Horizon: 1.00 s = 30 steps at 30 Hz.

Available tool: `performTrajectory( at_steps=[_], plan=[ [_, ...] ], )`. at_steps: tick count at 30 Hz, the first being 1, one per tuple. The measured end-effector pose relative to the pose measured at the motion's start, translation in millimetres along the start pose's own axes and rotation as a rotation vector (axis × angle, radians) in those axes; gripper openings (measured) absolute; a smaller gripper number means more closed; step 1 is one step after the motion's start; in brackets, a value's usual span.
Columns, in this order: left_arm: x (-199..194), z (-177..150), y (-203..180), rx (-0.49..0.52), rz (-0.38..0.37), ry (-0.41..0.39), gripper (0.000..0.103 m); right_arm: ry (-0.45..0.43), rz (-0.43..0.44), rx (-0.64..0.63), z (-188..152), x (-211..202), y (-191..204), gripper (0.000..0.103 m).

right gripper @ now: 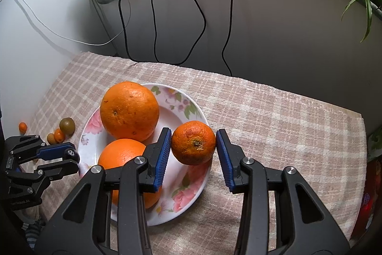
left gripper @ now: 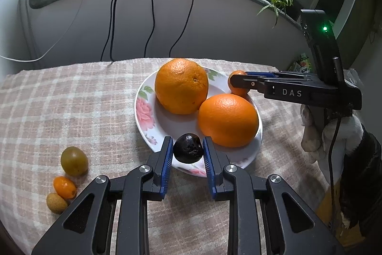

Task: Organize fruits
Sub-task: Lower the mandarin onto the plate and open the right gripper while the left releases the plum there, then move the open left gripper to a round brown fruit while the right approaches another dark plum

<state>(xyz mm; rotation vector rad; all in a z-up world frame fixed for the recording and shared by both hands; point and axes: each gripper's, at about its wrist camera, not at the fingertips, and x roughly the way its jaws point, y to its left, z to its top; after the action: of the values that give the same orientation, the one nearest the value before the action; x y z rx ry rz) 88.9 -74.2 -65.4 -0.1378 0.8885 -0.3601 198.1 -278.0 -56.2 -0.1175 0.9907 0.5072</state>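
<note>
Both grippers are delivering fruit to the floral plate point(right gripper: 191, 102), which already carries two large oranges point(left gripper: 181, 85) and sits on the checked cloth point(left gripper: 71, 99) towards the cloth's far edge.

The left gripper point(left gripper: 188, 154) has its blue pads on either side of a small dark fruit point(left gripper: 188, 148), shiny and wrinkled, at the plate's near rim. The pads look to be touching its flanks, so I judge it clamped, though lightly. The right gripper point(right gripper: 193, 146) brackets a mandarin point(right gripper: 193, 142) over the plate's right rim; its pads meet the peel on both sides, so it appears gripped too.

To do this well, each fruit should be lowered until it rests on bare porcelain before the fingers part. The free space is narrow: the mandarin wants the gap to the right of the oranges, the dark fruit the gap in front of them. Opening slowly and only a little should keep the pads from nudging an orange, and round fruit released on a sloping rim may roll off.

A greenish fruit point(left gripper: 74, 160), a kumquat point(left gripper: 64, 187) and a small tan fruit point(left gripper: 56, 203) wait near the cloth's left edge, touching one another.
</note>
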Motion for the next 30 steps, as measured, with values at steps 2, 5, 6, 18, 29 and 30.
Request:
performTrajectory(
  at_steps=[2, 5, 6, 18, 29, 30],
  plan=[
    [-0.3, -0.1, -1.0, 0.004, -0.003, -0.002, 0.024, 0.002, 0.005, 0.001, 0.4, 1.0, 0.1, 0.041],
    [1.0, 0.2, -1.5, 0.007, -0.001, -0.001, 0.024, 0.001, 0.001, -0.003, -0.1, 1.4, 1.3, 0.041],
    [0.9, 0.4, -1.3, 0.008, -0.001, -0.001, 0.024, 0.001, 0.002, -0.002, -0.1, 1.2, 1.4, 0.041],
    [-2.0, 1.9, -2.5, 0.014, 0.012, -0.006, 0.06, -0.039, -0.009, 0.005, 4.1, -9.3, 1.7, 0.071],
    [-3.2, 1.6, -2.9, 0.012, 0.035, -0.01, 0.079, -0.063, -0.014, -0.005, 5.3, -17.2, 8.6, 0.087],
    [-3.9, 1.8, -2.6, 0.01, 0.036, -0.012, 0.079, -0.065, -0.013, -0.005, 5.4, -18.4, 9.1, 0.087]
  ],
)
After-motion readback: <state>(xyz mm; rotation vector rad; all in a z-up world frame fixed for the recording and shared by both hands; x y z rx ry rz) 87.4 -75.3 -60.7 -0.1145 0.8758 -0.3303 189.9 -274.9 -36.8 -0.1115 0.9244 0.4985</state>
